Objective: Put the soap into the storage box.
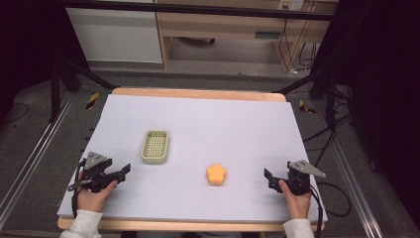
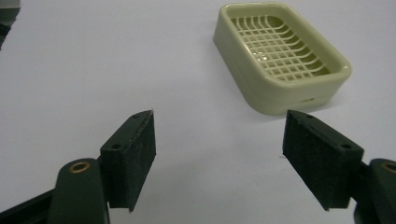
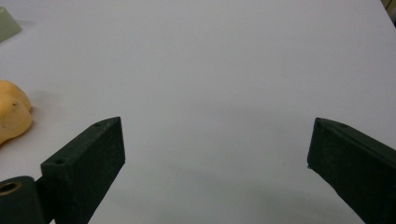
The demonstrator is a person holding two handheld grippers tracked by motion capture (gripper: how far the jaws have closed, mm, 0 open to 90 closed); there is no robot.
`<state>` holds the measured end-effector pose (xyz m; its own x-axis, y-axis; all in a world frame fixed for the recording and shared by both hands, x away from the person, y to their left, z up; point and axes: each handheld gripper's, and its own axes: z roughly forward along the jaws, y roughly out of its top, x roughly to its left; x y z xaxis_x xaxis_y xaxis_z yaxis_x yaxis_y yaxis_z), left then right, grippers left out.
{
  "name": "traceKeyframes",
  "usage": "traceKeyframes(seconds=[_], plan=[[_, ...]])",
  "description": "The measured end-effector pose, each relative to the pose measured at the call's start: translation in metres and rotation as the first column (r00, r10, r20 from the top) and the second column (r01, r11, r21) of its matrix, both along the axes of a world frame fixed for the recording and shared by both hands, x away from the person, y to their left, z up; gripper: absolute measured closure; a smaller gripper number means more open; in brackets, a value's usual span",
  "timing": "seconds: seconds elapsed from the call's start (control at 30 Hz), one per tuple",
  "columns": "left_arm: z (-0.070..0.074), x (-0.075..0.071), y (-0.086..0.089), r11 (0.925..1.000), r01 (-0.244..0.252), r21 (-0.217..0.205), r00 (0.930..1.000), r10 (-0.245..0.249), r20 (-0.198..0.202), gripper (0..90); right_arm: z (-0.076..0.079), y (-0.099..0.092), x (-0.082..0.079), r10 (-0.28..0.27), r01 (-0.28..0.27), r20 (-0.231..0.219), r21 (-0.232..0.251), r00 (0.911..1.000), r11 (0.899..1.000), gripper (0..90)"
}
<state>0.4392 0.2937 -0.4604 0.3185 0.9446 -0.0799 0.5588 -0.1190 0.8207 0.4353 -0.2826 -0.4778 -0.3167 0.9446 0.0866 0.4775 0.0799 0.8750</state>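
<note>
The orange flower-shaped sponge (image 1: 216, 174) lay on the white table cover (image 1: 198, 124), near the front edge and a little right of the middle. The pale green soap dish (image 1: 155, 146) with a grid bottom stood apart from it, to the left and farther from you. No label or writing could be read on either one. You held your left gripper (image 1: 122, 171) at the near left, its jaws wide apart and empty. Your right gripper (image 1: 269, 175) at the near right was also spread open, holding nothing.

Soap dish (image 1: 155, 147), orange soap (image 1: 216, 174) apart on table (image 1: 198, 119).
</note>
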Motion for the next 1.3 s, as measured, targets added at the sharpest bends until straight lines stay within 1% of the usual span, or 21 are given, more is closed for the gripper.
traceKeyframes(seconds=[0.1,0.27,0.3,0.33,0.37,0.5,0.7,0.97,1.0,1.07,1.1,1.3], plan=[[0.001,-0.001,-0.004,0.9999,0.007,-0.009,1.0000,-0.007,0.002,26.2,-0.001,0.000,0.000,-0.002,0.002,0.003,-0.005,1.0000,1.000,4.8],[0.004,-0.005,-0.012,0.9992,0.040,-0.002,0.9990,-0.040,0.019,26.4,-0.002,0.001,-0.001,0.007,-0.008,-0.012,-0.015,0.9999,1.000,4.4],[0.004,-0.005,-0.012,0.9992,0.040,-0.002,0.9990,-0.040,0.019,26.4,-0.002,0.001,-0.001,0.007,-0.008,-0.012,-0.015,0.9999,1.000,4.4],[0.006,-0.006,-0.015,0.9986,0.052,0.005,0.9984,-0.052,0.024,26.4,-0.003,0.001,-0.001,0.007,-0.008,-0.021,-0.024,0.9997,1.000,4.4],[0.006,-0.007,-0.018,0.9983,0.058,-0.001,0.9980,-0.058,0.023,26.4,-0.003,0.001,-0.001,0.009,-0.009,-0.027,-0.020,0.9996,1.000,4.4],[0.008,-0.009,-0.026,0.9968,0.080,0.004,0.9964,-0.080,0.028,26.5,-0.004,0.002,-0.002,0.017,-0.018,-0.025,-0.025,0.9995,1.000,4.4],[0.009,-0.010,-0.038,0.9934,0.114,0.016,0.9932,-0.114,0.024,26.3,-0.005,0.001,-0.001,0.019,-0.020,-0.039,-0.029,0.9991,0.999,4.0],[0.010,-0.012,-0.051,0.9872,0.158,0.024,0.9872,-0.158,0.018,26.0,-0.006,0.003,-0.001,0.020,-0.021,-0.038,-0.024,0.9991,0.999,4.0],[0.010,-0.011,-0.053,0.9871,0.159,0.018,0.9870,-0.159,0.022,26.0,-0.006,0.003,-0.001,0.018,-0.019,-0.039,-0.024,0.9991,1.000,4.0],[0.011,-0.011,-0.056,0.9857,0.167,0.020,0.9856,-0.167,0.022,25.8,-0.006,0.003,-0.001,0.017,-0.018,-0.037,-0.026,0.9992,1.000,3.9],[0.012,-0.010,-0.057,0.9838,0.177,0.028,0.9839,-0.178,0.017,25.7,-0.006,0.003,-0.001,0.017,-0.018,-0.040,-0.025,0.9991,1.000,4.0],[0.016,-0.010,-0.061,0.9816,0.189,0.027,0.9815,-0.190,0.024,25.2,-0.007,0.004,-0.002,0.026,-0.027,-0.041,-0.024,0.9988,0.999,4.3]])
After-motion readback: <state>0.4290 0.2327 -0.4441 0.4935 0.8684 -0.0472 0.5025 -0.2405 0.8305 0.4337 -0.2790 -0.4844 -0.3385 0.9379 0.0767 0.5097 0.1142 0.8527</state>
